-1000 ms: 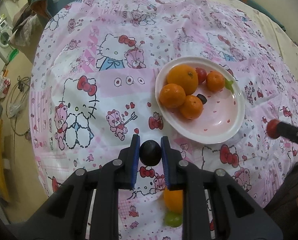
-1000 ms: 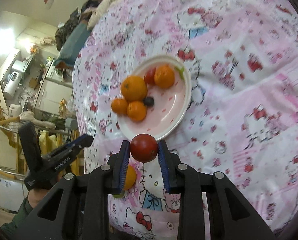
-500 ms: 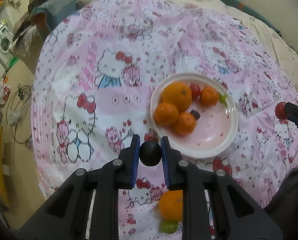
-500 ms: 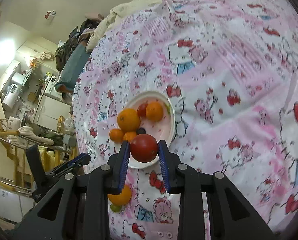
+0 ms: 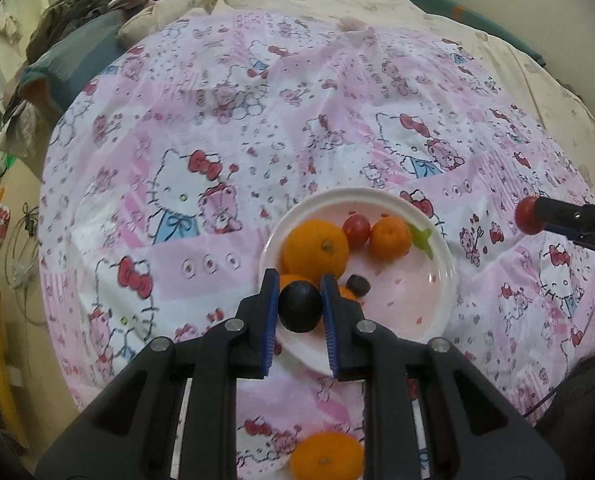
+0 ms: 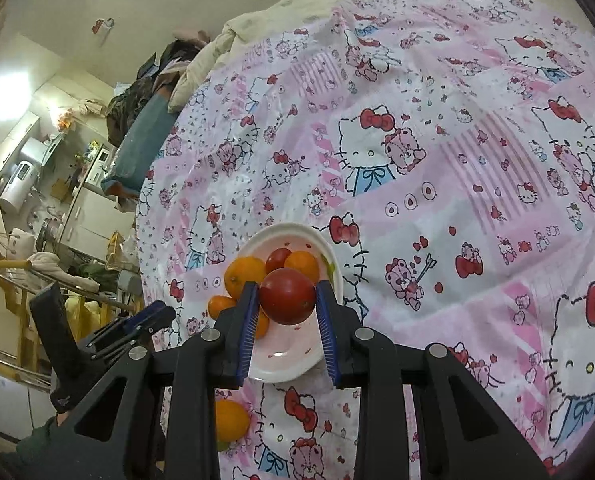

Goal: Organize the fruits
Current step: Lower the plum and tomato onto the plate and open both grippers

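While both grippers hang over the bed, each one clamps a fruit above the white plate (image 5: 441, 248).
Left gripper (image 5: 299, 308): fingers closed on a dark plum (image 5: 299, 308), over the plate's near rim. Right gripper (image 6: 287, 297): fingers closed on a red tomato (image 6: 288, 295), above the plate. Plate holds a large orange (image 5: 315, 250), smaller oranges, a small red fruit (image 5: 356, 229) and a small dark piece (image 5: 357, 284). One more orange (image 5: 326, 456) lies on the pink cartoon-print sheet (image 5: 177, 160), near the plate.
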Demonstrator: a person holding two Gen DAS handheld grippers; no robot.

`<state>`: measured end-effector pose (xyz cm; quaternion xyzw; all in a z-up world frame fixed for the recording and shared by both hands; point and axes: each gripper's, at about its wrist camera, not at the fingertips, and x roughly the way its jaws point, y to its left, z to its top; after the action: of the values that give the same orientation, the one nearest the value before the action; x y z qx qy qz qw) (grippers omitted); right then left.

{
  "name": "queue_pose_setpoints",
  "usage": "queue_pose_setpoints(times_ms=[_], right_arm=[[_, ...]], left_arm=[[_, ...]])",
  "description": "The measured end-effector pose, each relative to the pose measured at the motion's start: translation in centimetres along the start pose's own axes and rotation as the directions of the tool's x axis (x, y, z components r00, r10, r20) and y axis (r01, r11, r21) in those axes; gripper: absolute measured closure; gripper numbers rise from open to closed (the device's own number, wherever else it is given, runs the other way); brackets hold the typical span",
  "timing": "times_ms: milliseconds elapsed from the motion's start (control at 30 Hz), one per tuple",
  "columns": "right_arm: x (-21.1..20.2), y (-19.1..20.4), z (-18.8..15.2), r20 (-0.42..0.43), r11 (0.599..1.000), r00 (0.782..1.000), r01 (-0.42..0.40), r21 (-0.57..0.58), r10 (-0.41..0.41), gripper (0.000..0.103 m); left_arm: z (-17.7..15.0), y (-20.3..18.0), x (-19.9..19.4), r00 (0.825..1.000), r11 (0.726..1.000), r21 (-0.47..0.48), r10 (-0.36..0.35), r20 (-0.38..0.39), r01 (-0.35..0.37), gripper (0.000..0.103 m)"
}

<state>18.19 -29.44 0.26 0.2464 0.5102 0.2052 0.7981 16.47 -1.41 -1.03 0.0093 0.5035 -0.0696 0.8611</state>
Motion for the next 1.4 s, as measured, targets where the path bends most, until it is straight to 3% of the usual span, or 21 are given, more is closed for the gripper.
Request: queue_pose_setpoints(times_ms=[633, 967, 1400], right_arm=[[7.1, 0.4, 0.7, -0.15, 0.998, 0.988, 0.02, -0.059, -0.029, 0.073], [9.0, 0.0, -0.4, -0.217, 1.0, 0.976, -0.005, -0.028, -0.001, 0.072], [10.4, -0.8, -1.1, -0.257, 0.999, 0.966, 0.033, -0.005, -0.033, 0.07]], left_arm=[[0.1, -2.1, 4.1, 0.997, 0.997, 0.039, -0.065, -0.044, 0.067, 0.085], [-1.1, -2.5, 6.1, 0.988, 0.993, 0.048, -0.1, -0.115, 0.106, 0.085], [0.1, -2.1, 7.1, 0.991, 0.996, 0.01, -0.086, -0.101, 0.087, 0.084]])
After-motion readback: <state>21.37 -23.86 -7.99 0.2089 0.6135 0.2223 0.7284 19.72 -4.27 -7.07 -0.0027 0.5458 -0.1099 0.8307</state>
